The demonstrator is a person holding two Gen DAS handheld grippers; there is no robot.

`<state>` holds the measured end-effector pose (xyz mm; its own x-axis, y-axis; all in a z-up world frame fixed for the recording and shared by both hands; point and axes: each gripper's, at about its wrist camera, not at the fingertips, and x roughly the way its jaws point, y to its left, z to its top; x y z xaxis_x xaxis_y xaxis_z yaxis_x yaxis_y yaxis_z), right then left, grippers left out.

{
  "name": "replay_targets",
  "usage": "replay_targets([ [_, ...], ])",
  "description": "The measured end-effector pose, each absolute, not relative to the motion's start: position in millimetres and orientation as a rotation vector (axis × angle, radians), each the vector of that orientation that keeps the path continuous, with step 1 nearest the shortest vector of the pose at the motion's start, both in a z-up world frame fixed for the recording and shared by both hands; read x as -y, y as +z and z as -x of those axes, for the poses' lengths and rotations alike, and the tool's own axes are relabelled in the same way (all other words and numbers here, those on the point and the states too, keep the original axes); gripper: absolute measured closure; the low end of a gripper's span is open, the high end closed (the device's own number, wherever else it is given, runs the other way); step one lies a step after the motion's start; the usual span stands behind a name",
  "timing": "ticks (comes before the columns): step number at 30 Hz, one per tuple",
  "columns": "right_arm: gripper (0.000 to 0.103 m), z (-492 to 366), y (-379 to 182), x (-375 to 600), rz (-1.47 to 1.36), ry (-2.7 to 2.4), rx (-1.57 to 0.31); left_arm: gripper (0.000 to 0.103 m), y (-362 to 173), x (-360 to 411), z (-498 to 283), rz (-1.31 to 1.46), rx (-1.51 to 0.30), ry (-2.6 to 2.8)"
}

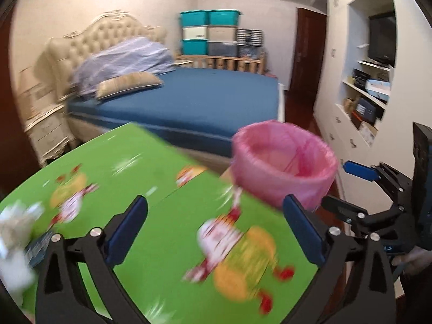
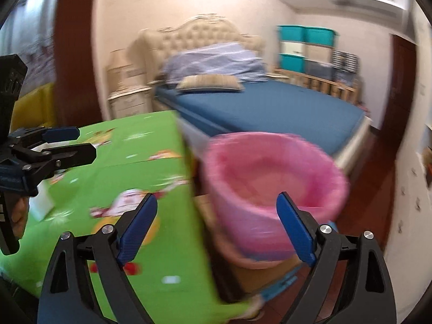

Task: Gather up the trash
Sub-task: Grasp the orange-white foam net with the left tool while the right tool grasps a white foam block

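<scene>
A bin lined with a pink bag [image 1: 283, 162] stands just past the right edge of the green cartoon-print table [image 1: 140, 167]; it also shows in the right wrist view [image 2: 272, 186]. Crumpled white trash [image 1: 13, 232] and a dark blue packet [image 1: 37, 248] lie at the table's left edge. A white item [image 2: 40, 202] lies on the table [image 2: 127, 167] by the left gripper [image 2: 81, 143]. My left gripper [image 1: 216, 216] is open and empty above the table. My right gripper [image 2: 217, 210] is open and empty, over the table edge next to the bin; it shows in the left wrist view [image 1: 348, 186].
A bed with a blue sheet [image 1: 202, 100] stands behind the table, with a cream nightstand [image 1: 46, 132] to its left. White built-in shelves with a TV [image 1: 375, 62] line the right wall. Stacked storage boxes [image 1: 210, 32] stand at the back. The frames are blurred.
</scene>
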<state>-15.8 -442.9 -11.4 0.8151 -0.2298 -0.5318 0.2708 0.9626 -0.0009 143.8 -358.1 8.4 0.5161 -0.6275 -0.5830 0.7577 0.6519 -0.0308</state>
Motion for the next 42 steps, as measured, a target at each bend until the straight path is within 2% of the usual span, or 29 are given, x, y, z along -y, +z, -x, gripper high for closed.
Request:
replay_targets([
  [6,0.018,-14.6,-22.0,359.8,-0.027,-0.045,-0.615,0.005,6.6,251.4,-122.9,-0.192,-0.587,-0.689],
  [14,0.018,-51.4,-43.5,258.6,0.098,0.133,-0.683,0.005,-20.8,126.3,-102.4,-0.151,-0.66,-0.465],
  [21,0.018,-76.4,-59.1,204.1,0.157,0.239,-0.73,0.005,-37.5,46.4,-96.8,-0.084,-0.716,-0.313],
  [28,0.018,-96.2,-58.9,182.8,0.211,0.264,-0.749,0.005,-51.0,17.3,-102.0,-0.052,-0.741,-0.248],
  [38,0.018,-120.5,-57.3,178.2,0.211,0.272,-0.784,0.006,-46.6,39.7,-128.6,-0.081,-0.72,-0.219],
  [40,0.019,-123.4,-58.5,176.5,0.212,0.276,-0.786,0.011,-47.9,45.3,-132.7,-0.092,-0.715,-0.215],
  [41,0.019,-124.0,-59.2,176.0,0.214,0.275,-0.783,0.019,-49.4,49.1,-135.9,-0.106,-0.722,-0.211],
  [42,0.026,-124.4,-59.8,175.1,0.216,0.277,-0.782,0.026,-50.1,52.3,-138.8,-0.116,-0.725,-0.208],
])
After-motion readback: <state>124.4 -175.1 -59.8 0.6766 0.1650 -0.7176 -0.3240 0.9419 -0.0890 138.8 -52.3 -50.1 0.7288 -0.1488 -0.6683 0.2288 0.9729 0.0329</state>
